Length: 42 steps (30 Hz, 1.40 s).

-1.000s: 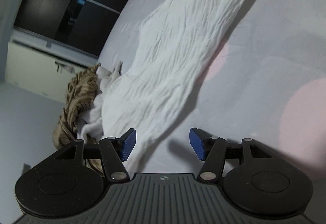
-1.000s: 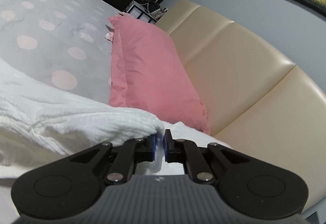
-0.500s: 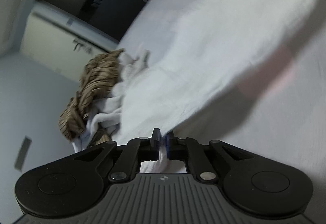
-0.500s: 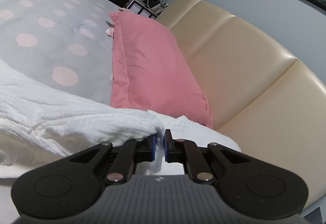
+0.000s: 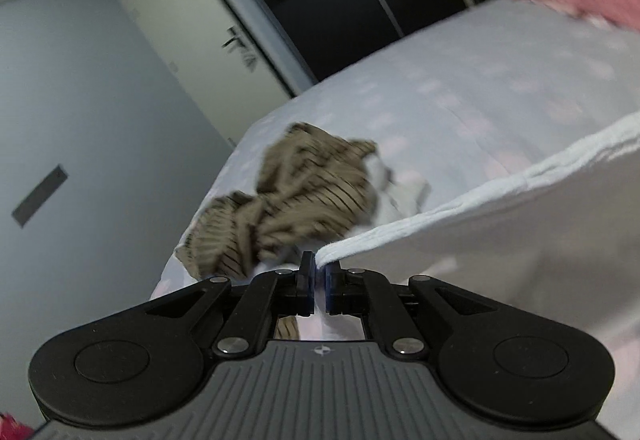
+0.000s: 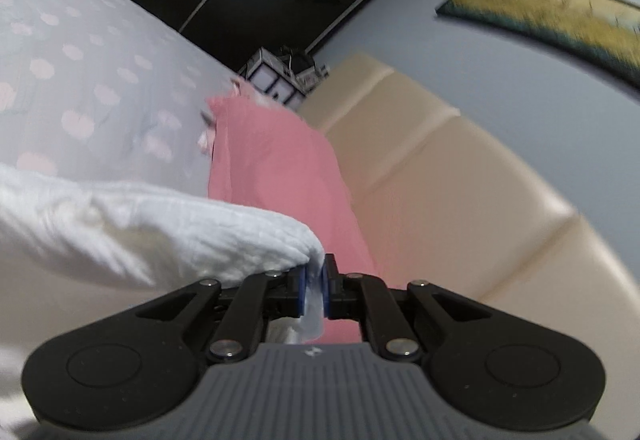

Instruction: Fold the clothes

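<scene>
Two hand-held grippers, one white garment, one heap of brown striped clothes, one pink pillow. Left hand-held gripper (image 5: 318, 282) clamped on a corner of the white garment (image 5: 500, 224), cloth stretching up and rightward from its pads, lifted above the bed (image 5: 460, 80). Right hand-held gripper (image 6: 315, 290) clamped on another edge of the white garment (image 6: 160, 228), cloth spreading leftward. Brown striped clothes (image 5: 296, 200) just ahead-left of the left one; pink pillow (image 6: 276, 176) directly ahead of the right one.

Pink pillow (image 6: 276, 176) against beige headboard (image 6: 460, 192)
</scene>
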Available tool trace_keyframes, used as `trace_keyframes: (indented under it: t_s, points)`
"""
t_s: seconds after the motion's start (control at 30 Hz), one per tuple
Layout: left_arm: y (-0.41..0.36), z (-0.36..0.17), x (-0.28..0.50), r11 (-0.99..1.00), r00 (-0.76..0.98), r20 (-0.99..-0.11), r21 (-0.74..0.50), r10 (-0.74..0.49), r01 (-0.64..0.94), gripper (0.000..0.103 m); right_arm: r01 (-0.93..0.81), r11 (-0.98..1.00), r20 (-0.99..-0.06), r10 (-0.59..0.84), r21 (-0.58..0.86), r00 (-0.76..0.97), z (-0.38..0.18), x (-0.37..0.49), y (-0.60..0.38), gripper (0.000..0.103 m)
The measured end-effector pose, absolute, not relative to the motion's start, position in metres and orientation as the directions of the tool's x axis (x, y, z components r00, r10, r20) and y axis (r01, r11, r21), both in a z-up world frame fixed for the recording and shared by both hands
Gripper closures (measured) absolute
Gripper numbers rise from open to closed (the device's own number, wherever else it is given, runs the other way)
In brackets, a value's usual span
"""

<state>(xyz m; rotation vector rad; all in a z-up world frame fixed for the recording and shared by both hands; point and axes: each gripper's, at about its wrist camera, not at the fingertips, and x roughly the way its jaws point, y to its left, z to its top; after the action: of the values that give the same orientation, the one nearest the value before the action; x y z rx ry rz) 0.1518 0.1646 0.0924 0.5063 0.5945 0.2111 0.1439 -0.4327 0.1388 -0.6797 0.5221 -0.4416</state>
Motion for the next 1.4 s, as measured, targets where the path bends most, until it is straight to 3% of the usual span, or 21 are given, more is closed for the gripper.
trace_keyframes:
  t_s: [0.17, 0.33, 0.43, 0.63, 1.07, 1.4]
  points:
    - [0.17, 0.154, 0.189, 0.855, 0.848, -0.38, 0.497, 0.37, -0.151, 0.101, 0.252, 0.681, -0.233, -0.536, -0.687, 0.812, 0.184, 0.211, -0.418, 0.094]
    - [0.176, 0.229, 0.188, 0.873, 0.889, -0.247, 0.411, 0.385, -0.264, 0.101, 0.381, 0.669, -0.053, -0.532, -0.639, 0.845, 0.25, 0.231, -0.403, 0.094]
    - [0.181, 0.254, 0.174, 0.888, 0.903, -0.223, 0.373, 0.368, -0.27, 0.101, 0.438, 0.693, 0.013, -0.526, -0.572, 0.85, 0.286, 0.225, -0.405, 0.094]
    - [0.18, 0.228, 0.139, 0.898, 0.902, -0.304, 0.406, 0.307, -0.169, 0.101, 0.374, 0.729, -0.077, -0.503, -0.573, 0.861, 0.265, 0.191, -0.425, 0.094]
    - [0.174, 0.094, 0.049, 0.886, 0.76, -0.591, 0.462, 0.269, 0.045, 0.101, 0.093, 0.765, -0.448, -0.465, -0.637, 0.763, 0.1, 0.053, -0.461, 0.094]
    - [0.167, 0.059, -0.022, 0.842, 0.707, -0.647, 0.522, 0.287, 0.136, 0.101, -0.062, 0.667, -0.526, -0.523, -0.742, 0.671, 0.048, -0.037, -0.468, 0.094]
